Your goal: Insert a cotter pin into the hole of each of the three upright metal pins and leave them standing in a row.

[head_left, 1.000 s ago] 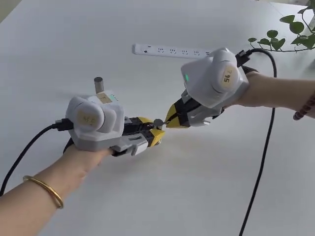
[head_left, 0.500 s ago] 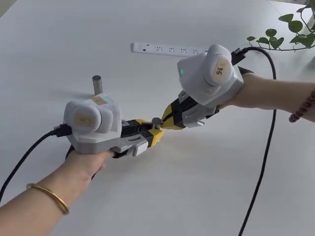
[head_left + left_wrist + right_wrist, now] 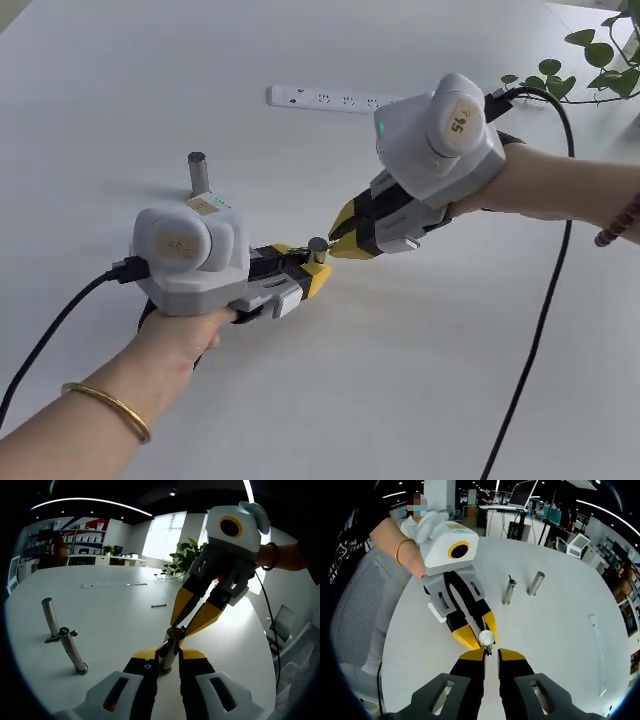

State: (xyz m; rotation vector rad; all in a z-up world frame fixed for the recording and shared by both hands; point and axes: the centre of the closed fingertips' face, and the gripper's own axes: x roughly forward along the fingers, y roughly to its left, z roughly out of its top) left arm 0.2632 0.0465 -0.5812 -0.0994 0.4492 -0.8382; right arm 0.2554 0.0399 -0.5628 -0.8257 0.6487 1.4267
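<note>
Left tongs [image 3: 169, 655] clench a metal pin [image 3: 171, 639]; right tongs [image 3: 491, 654] pinch a cotter pin [image 3: 489, 650] at its top.

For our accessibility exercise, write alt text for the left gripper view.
The left tool grips an upright metal pin on a white table while the right tool, reaching in from the upper right, brings its yellow tips to the pin's top. Two more pins stand at left, the nearer with a cotter pin through it.
</note>
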